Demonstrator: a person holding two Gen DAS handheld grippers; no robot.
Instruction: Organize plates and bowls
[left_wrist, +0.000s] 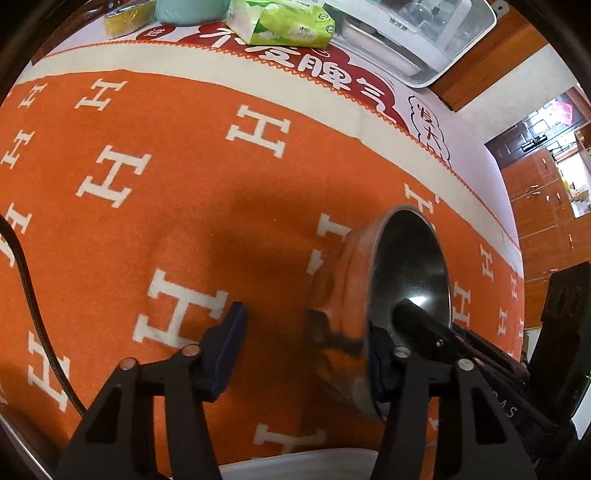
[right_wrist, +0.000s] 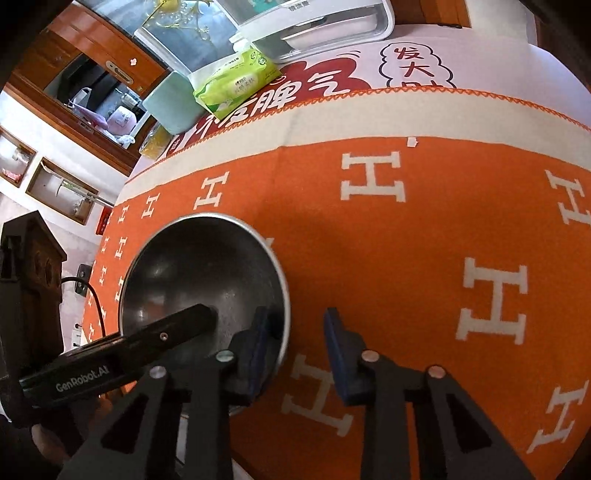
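Flanking the steel bowl (left_wrist: 402, 295) rim, both grippers' fingers spread, tissue pack (left_wrist: 280, 22) well beyond.

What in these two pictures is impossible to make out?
- Left wrist view: white object at the bottom, cut off by the edge and the left gripper.
- Left wrist view: the metal bowl partly hides that gripper's right pad.
- Right wrist view: white container at the top, cut by the edge; contents unreadable.

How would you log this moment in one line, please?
objects: metal bowl, orange cloth | left hand-held gripper open | right hand-held gripper open, straddling metal bowl rim
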